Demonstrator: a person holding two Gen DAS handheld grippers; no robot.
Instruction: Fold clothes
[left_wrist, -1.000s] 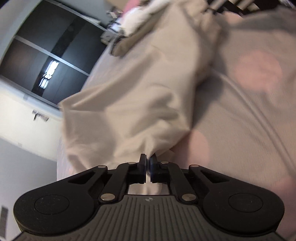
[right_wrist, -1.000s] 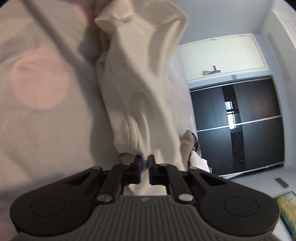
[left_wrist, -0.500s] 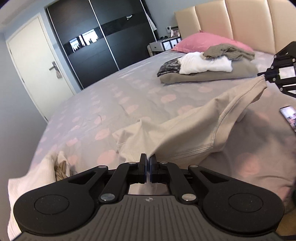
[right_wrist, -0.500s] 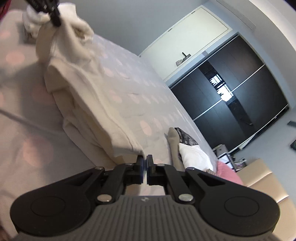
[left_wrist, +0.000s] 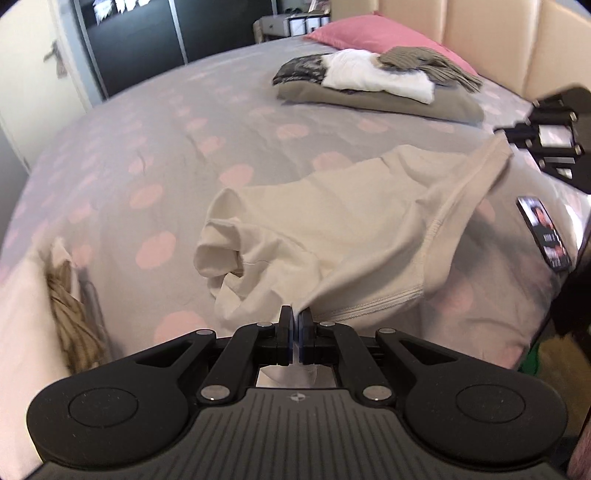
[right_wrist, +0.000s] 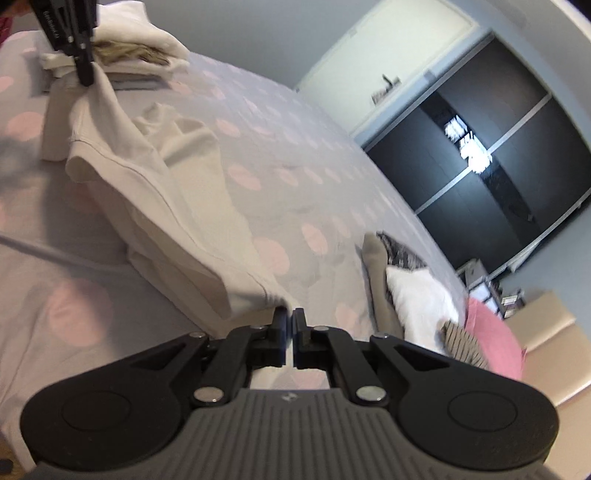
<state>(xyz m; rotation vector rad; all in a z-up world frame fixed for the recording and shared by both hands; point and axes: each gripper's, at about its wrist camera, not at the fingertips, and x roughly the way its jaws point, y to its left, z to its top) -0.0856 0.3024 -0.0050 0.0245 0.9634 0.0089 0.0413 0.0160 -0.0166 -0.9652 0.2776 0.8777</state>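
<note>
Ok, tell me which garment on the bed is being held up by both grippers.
The beige cotton T-shirt, stretched between the shut jaws of the left gripper and right gripper. The other clothes lie stacked by the pink pillow.

No readable text, labels or numbers.
</note>
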